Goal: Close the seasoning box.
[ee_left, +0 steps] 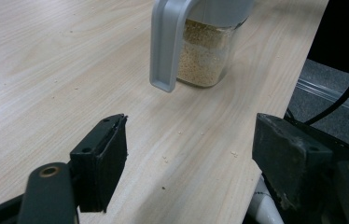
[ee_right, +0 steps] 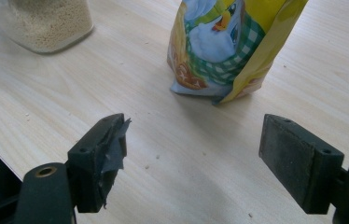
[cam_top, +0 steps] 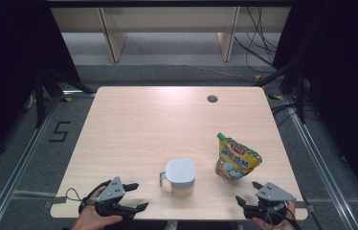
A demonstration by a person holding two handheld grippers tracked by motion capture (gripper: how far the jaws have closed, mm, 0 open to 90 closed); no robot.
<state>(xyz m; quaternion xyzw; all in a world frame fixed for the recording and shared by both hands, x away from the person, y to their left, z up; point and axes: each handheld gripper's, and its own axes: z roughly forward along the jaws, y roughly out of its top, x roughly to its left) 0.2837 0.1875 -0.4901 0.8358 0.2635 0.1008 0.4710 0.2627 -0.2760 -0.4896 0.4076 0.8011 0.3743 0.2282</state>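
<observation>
My left gripper (cam_top: 136, 195) is a black frame with two long, angular black jaws, and a grey three-cornered plate sits on its top, dotted with small dark screw holes. A thin black cable loops out from its side. My right gripper (cam_top: 249, 191) is built the same way: black body, grey triangular plate, black cable trailing behind it. Seen from the left gripper view, each jaw ends in a flat, blocky black pad, scuffed and dusty, bolted on with a small recessed screw, with a brass-coloured ring at the arm's pivot. On the right gripper, one pad's dark tape facing is torn and peeling.
</observation>
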